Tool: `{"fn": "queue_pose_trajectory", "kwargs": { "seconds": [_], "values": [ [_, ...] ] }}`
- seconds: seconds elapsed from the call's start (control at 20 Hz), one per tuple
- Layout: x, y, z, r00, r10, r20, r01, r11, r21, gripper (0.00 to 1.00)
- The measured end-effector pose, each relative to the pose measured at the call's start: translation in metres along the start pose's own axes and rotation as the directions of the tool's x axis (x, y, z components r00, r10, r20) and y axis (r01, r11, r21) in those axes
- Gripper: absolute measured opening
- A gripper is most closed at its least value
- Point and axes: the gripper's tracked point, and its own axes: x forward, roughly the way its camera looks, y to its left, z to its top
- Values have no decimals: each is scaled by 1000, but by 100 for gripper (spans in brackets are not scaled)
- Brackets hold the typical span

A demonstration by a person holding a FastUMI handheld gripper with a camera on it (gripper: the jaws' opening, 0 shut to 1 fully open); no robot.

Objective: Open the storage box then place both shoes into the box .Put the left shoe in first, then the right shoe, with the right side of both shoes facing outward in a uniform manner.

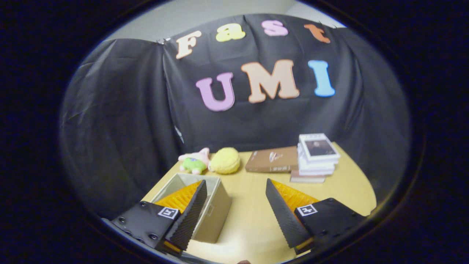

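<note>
A beige storage box [215, 209] stands on the wooden table [253, 220], under and just behind my left finger [190, 211]. Its top is open and part of the pale inside shows; the finger hides the rest of the interior. My gripper [236, 185] is open, fingers spread wide, with only bare tabletop between them. It hovers above the table, with the box at its left side. I see no shoes in this view.
Beyond the fingers, at the table's far edge, lie a pink and green plush toy [194, 161] and a yellow plush [225, 160]. A brown book [273, 159] lies flat next to a stack of books [317, 156] at the far right.
</note>
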Motion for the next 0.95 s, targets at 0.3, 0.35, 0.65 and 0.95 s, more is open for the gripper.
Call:
{"fn": "queue_pose_trajectory", "kwargs": {
  "seconds": [0.3, 0.35, 0.65, 0.95],
  "values": [
    [-51, -36, 69, 945, -49, 322, 60, 998, -25, 100],
    [-57, -43, 73, 936, -65, 346, 81, 996, -32, 100],
    [-91, -66, 75, 908, -131, 398, 166, 985, -53, 100],
    [-103, -89, 55, 913, -172, 370, 192, 981, -19, 100]
  ]
}}
